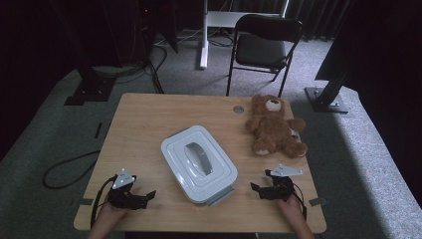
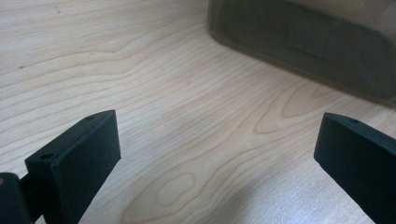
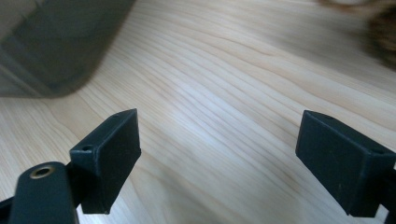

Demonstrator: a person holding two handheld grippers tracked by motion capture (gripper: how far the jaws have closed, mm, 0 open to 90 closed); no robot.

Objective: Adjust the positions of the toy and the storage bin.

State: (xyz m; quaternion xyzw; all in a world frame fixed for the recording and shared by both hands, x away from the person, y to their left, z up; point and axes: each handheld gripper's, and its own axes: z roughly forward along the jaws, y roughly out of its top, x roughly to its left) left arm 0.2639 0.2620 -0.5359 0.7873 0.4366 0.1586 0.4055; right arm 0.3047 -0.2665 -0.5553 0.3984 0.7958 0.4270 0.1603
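from the high view there's one white lidded box (image 1: 199, 164) mid-worktop (image 1: 144, 124), one teddy bear (image 1: 275, 127) far right, two grippers flanking the box. left gripper (image 2: 217, 154) view: fingers wide apart, holding nothing, box ahead. right gripper (image 3: 219, 158) view: same, fingers spread wide and empty, box at upper left.

No readable text, labels, brands, numbers or signs anywhere

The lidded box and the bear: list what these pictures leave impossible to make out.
- Box, high view: the shut lid hides whatever is inside.
- Box, left gripper view: cut off by the top and right edges, dark and blurred.
- Teddy bear, right gripper view: a blurred brown patch cut off at the right edge.
- Small round disc, high view: too small to identify.
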